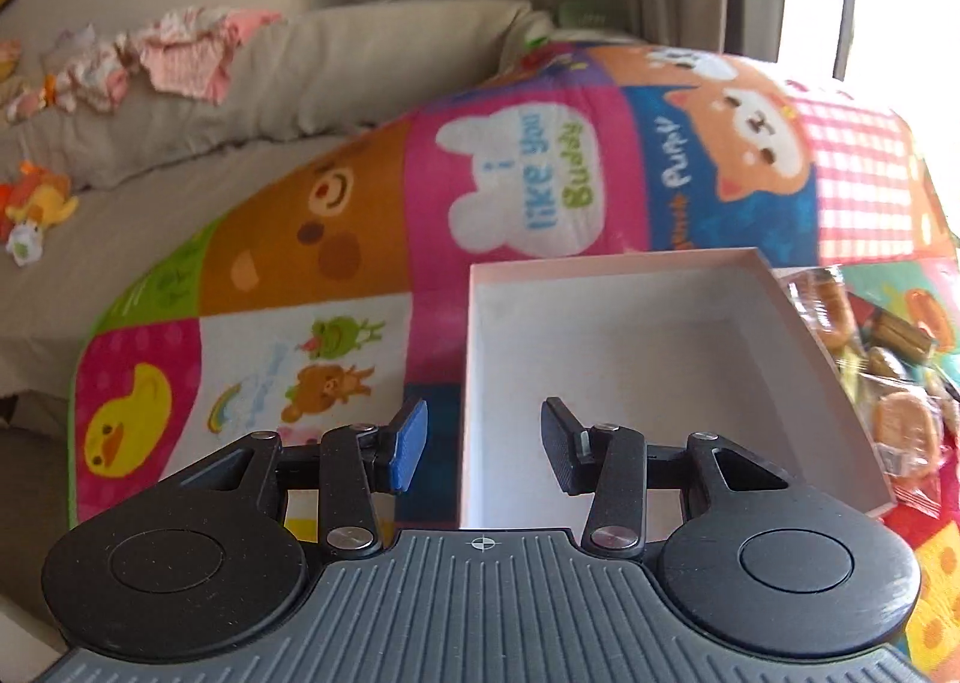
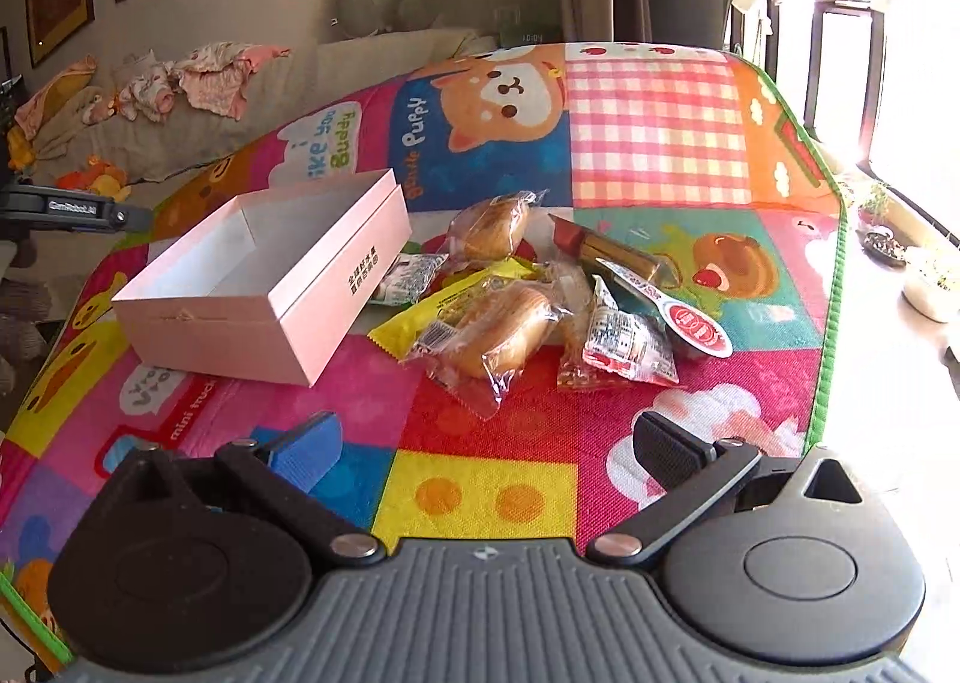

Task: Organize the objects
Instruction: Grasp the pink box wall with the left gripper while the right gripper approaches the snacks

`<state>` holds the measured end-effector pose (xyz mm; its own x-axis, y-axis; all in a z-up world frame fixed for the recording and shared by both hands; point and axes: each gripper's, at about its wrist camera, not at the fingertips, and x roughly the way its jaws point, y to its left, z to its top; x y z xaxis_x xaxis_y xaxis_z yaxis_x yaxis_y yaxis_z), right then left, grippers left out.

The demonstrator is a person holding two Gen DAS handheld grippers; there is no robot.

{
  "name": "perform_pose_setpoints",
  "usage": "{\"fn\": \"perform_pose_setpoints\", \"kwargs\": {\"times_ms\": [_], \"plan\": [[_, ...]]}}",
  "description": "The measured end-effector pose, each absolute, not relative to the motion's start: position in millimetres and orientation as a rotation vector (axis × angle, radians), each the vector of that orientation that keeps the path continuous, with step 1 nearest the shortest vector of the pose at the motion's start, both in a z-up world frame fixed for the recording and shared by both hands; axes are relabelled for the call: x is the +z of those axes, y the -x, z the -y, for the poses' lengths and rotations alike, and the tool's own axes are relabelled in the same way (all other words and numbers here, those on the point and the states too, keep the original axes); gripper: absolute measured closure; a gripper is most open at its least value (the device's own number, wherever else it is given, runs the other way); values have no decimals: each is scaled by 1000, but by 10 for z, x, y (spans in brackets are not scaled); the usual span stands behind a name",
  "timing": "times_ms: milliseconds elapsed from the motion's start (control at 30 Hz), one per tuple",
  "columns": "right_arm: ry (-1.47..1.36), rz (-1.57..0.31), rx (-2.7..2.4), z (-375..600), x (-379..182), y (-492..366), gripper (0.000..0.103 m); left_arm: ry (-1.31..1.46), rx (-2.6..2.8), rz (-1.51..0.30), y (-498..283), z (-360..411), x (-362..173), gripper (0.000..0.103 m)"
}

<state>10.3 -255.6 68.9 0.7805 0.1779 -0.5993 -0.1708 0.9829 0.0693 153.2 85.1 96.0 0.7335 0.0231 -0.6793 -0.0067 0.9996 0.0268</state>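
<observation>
Both grippers hang empty: the left gripper [image 1: 483,446] with jaws apart over the near wall of the empty pink box [image 2: 336,287], the right gripper [image 2: 486,446] spread wide short of the wrapped snacks [image 2: 504,323] piled just right of that box. Best take the nearest bun by its middle; open mat [image 2: 480,491] lies before the box.

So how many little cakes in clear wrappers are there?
2: one cake behind the snack pile, near the box; another cake in front. More may be hidden underneath.
</observation>
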Motion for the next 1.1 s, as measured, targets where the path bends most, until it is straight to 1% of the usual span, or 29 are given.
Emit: {"fn": "perform_pose_setpoints", "kwargs": {"times_ms": [100,200,233,267,300,400,500,633,700,767,833,1000,1100], "plan": [[8,-643,181,2544,733,-192,0,-17,21,-819,-1833,-953,785,57],[24,-652,173,2543,748,-297,0,-35,6,-863,-1972,-977,609,57],[27,-657,173,2553,745,-350,0,-22,-14,-876,-1996,-992,576,59],[30,-660,172,2554,739,-374,0,20,-30,-883,-1994,-1007,534,77],[35,-659,173,2556,729,-407,0,64,-16,-896,-1992,-1040,502,90],[62,-646,175,2532,674,-492,0,124,-13,-935,-2007,-1098,402,90],[65,-668,188,2492,621,-622,0,69,-24,-945,-1989,-1046,291,92],[72,-654,218,2373,645,-880,0,53,-22,-927,-1935,-1054,306,94],[75,-650,236,2293,677,-1074,8,71,-24,-932,-1897,-1108,333,94],[46,-690,289,2217,693,-1314,23,74,-8,-923,-1851,-1170,369,94],[-45,-747,348,2161,686,-1575,30,83,13,-913,-1796,-1244,398,94],[-235,-887,348,1955,466,-2217,31,139,55,-911,-1701,-1435,412,94],[-260,-956,290,1827,243,-2475,31,167,53,-915,-1669,-1481,409,93]]}}
